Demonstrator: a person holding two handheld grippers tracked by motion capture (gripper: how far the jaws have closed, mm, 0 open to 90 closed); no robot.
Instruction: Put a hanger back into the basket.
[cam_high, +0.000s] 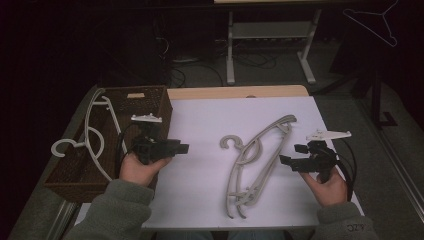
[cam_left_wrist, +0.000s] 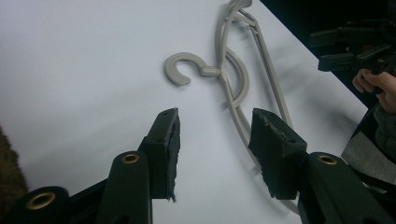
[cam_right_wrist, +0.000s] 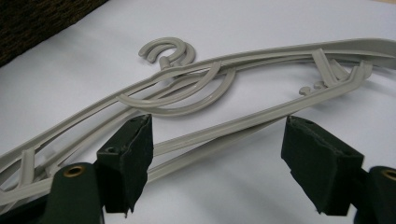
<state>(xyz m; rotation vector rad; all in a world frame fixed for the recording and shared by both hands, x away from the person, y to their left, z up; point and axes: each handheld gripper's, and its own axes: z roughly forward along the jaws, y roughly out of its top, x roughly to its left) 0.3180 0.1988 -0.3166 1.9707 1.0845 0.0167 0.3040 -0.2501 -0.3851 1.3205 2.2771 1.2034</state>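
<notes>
**Claws spread beside the stacked hangers**

Both claws are held spread and empty: the left claw (cam_high: 183, 148) just right of the dark woven basket (cam_high: 150, 102), the right claw (cam_high: 285, 160) beside the stacked grey plastic hangers (cam_high: 255, 160) lying mid-tabletop (cam_high: 200, 125). One white hanger (cam_high: 92, 135) is seen in the basket. Another pickup is judged in hand; next, one hanger's bar must be pinched alone.
</notes>
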